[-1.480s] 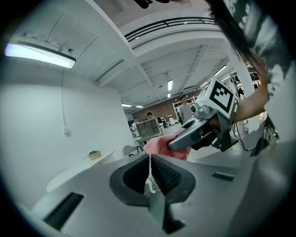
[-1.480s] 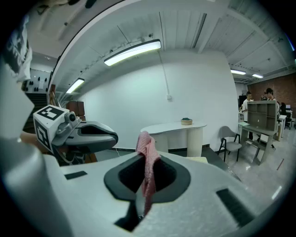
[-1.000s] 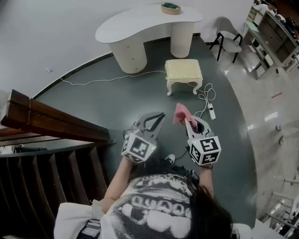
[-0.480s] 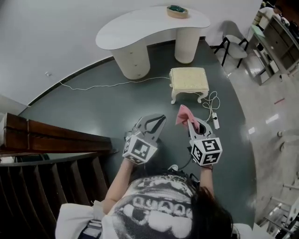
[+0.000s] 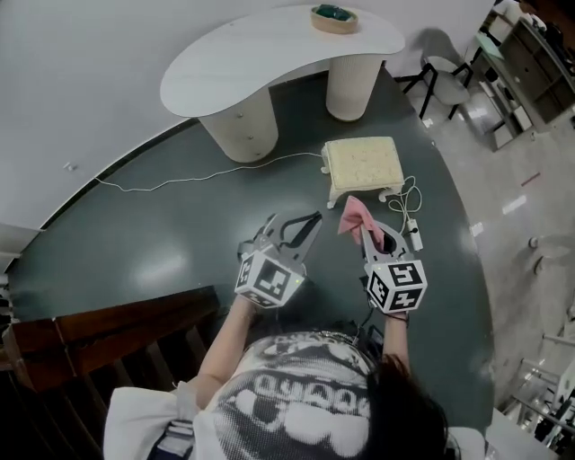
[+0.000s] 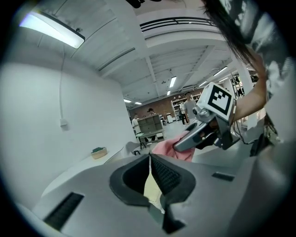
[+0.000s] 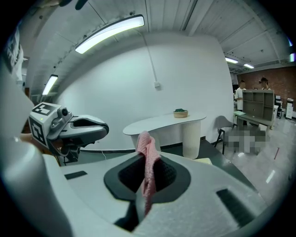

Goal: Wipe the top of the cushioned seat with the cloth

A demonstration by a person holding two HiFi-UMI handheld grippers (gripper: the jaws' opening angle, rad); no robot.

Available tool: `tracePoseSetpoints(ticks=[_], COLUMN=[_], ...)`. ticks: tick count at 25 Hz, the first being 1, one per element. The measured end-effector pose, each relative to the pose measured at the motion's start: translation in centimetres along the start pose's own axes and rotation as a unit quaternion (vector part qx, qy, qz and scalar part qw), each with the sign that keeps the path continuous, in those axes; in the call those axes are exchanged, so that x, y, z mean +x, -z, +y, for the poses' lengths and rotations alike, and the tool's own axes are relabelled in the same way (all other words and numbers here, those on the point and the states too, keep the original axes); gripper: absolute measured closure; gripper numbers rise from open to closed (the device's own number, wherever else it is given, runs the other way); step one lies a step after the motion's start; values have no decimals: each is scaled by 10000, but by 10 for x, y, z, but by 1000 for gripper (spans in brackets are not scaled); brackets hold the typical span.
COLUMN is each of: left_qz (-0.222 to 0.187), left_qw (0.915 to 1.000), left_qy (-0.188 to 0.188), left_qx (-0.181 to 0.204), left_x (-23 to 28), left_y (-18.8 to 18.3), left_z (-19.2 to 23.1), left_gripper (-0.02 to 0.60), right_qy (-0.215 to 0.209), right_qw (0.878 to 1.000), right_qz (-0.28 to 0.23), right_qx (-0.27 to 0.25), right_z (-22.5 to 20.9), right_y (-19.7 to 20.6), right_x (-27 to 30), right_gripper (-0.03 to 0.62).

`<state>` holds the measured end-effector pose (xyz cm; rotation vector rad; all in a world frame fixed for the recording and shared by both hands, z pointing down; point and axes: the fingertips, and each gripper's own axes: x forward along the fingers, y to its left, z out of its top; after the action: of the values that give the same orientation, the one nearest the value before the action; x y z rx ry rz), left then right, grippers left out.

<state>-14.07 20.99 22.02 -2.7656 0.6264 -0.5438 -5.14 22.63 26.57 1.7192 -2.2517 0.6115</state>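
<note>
The cushioned seat [image 5: 362, 164], a cream stool with white legs, stands on the dark floor just beyond my grippers. My right gripper [image 5: 367, 232] is shut on a pink cloth [image 5: 352, 216] that sticks up past the fingertips, short of the seat's near edge. In the right gripper view the cloth [image 7: 148, 163] hangs pinched between the pads, and a corner of the seat [image 7: 204, 161] shows behind. My left gripper [image 5: 312, 216] is held level beside it, shut on nothing. In the left gripper view the seat [image 6: 151, 189] shows below the meeting pads, with the cloth [image 6: 165, 149] to the right.
A white kidney-shaped table [image 5: 269, 56] with a bowl [image 5: 334, 16] stands behind the seat. A white cable and power strip [image 5: 412, 234] lie right of the seat. A chair [image 5: 446, 75] is at the far right, a wooden stair rail [image 5: 108, 331] at lower left.
The seat and table sit closer to my grippers and the stair rail has dropped to the lower left. Both grippers keep their pose, the cloth still held in the right one.
</note>
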Motion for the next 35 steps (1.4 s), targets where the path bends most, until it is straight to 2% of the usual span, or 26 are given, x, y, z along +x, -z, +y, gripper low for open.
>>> tracePoseSetpoints(ticks=[6,11,17,23,30,35], left_qz=[-121,-246,-124,-91,122,100], left_qw=[9993,9990,9990,9996,9983,9958], left_qy=[359,368,394,76,-402,-651], left_qx=[76,-26,-179,-263,-398,-639], left_x=[26,35,54,102,179,227], left_y=[18,23,32,32,25,17], left_z=[37,56,63,81,110,124], left_gripper=[568,568,568,568,568,568], right_qy=[218,260,176,-55,-648,-1025], right_qw=[9997,9995,9994,9993,9957,9903], right_qz=[-1,159,264,359,607,838], right_qx=[80,97,125,49,-268,-433], right_z=[-4,-8,-26,-74,-147,-191], right_y=[-22,-22,-24,-32,-59,-60], right_x=[51,71,88,117,169,211], right_gripper=[580,580,580,580,580,580])
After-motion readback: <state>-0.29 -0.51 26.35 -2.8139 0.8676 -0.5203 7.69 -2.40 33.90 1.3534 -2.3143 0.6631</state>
